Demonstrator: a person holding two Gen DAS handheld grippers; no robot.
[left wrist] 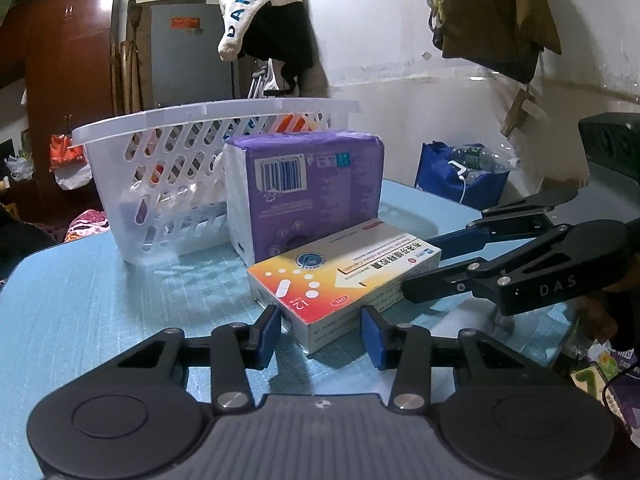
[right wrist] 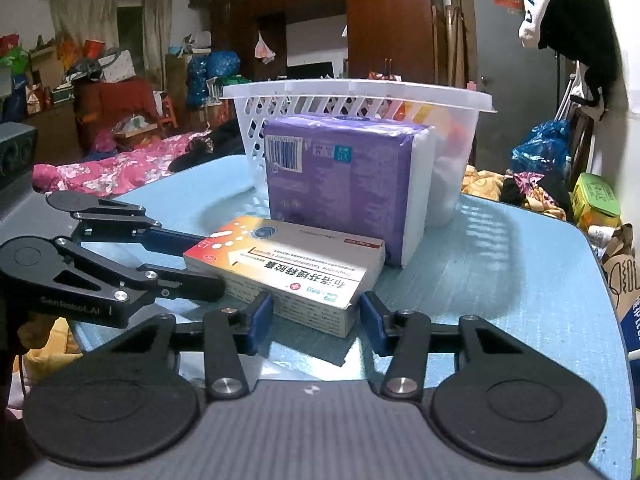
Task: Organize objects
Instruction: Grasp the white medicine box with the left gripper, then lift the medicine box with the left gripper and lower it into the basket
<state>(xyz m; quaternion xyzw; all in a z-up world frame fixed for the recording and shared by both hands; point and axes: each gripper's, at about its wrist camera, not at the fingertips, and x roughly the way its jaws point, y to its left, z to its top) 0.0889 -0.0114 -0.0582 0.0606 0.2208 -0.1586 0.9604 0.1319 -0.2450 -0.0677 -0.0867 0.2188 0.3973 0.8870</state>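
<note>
Left wrist view: a white slotted basket (left wrist: 160, 168) was seen at the left on the blue tabletop (left wrist: 100, 300), with some items dimly visible through its slots. Just to its right a purple tissue pack (left wrist: 308, 192) was stood upright against the basket wall, likely set there as something waiting to be sorted. In front of the pack, a medicine box (left wrist: 340, 280) was laid flat on the tabletop, its long axis running diagonally from the near left corner toward the far right. The left gripper (left wrist: 320, 332) was held low with its blue fingers (left wrist: 268, 332) spread apart on either side of the box's near end, not yet closed on it. From the right, the right gripper (left wrist: 416, 268) was reached in with its fingers also apart, one along each long side of the box's far end. The right wrist view showed the same box between the right gripper's parted fingers (right wrist: 260, 324); both tools seemed placed to steady and square the box before lifting it toward the basket.
</note>
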